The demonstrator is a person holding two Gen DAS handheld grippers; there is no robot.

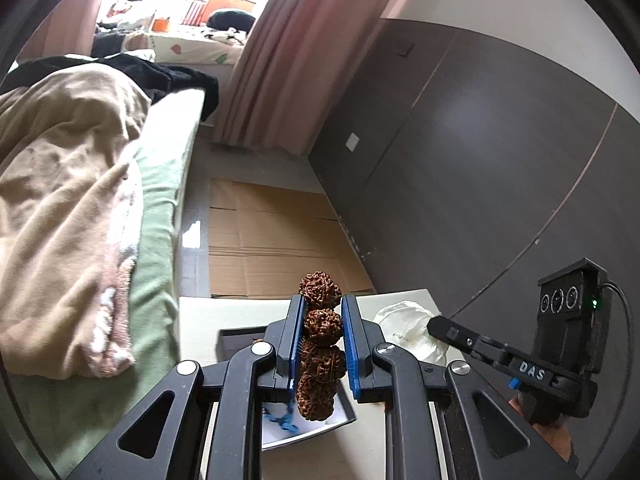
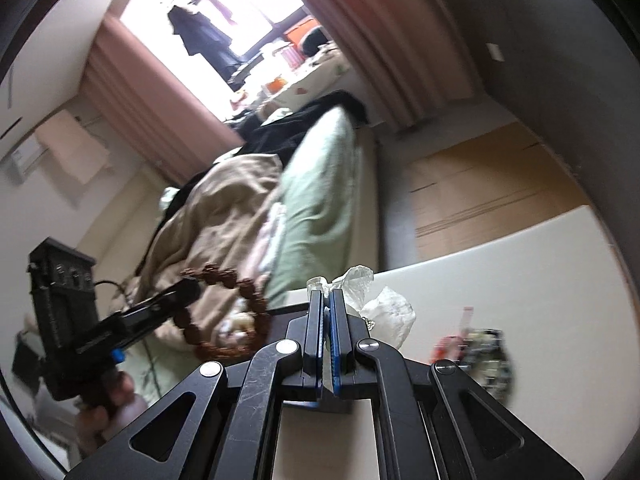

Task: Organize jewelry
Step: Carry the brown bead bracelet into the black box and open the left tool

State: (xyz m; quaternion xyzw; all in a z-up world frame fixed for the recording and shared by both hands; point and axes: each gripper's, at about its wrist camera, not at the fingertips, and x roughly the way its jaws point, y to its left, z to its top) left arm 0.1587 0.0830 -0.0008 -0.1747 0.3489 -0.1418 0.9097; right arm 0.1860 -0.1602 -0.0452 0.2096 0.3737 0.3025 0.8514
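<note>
Left wrist view: bead bracelet lifted, bag pinched alongside

Left wrist view shows the left tool (image 1: 322, 344) clamped on a bracelet of knobbly brown beads (image 1: 320, 344), the string standing edge-on between the blue pads so that one bead pokes out beyond the fingertips and others hang below. From the right wrist camera the same bracelet (image 2: 224, 312) reads as a full loop dangling off the left tool (image 2: 188, 290), raised off the bench (image 2: 500, 248) with the bed behind it. The right tool (image 2: 329, 312) is clenched on the edge of a crumpled clear plastic bag (image 2: 380, 300), a corner of film sticking up past its tips; a fine chain seems to trail at the bag's side, though it is too small to be sure.

My guess is that the bracelet is headed either for that bag or for the open dark box with a white lining (image 1: 304, 420) lying on the bench under the left tool. Done well, the grip should stay firm on the beads until the loop hangs over its place, then come down gently so that the beads settle rather than roll. The bag would need its mouth held open and steady.

Both tools point forward and somewhat downward. The person's hand (image 2: 108, 404) grips the left handle low at the edge, and the right view is markedly tilted and blurred.
</note>
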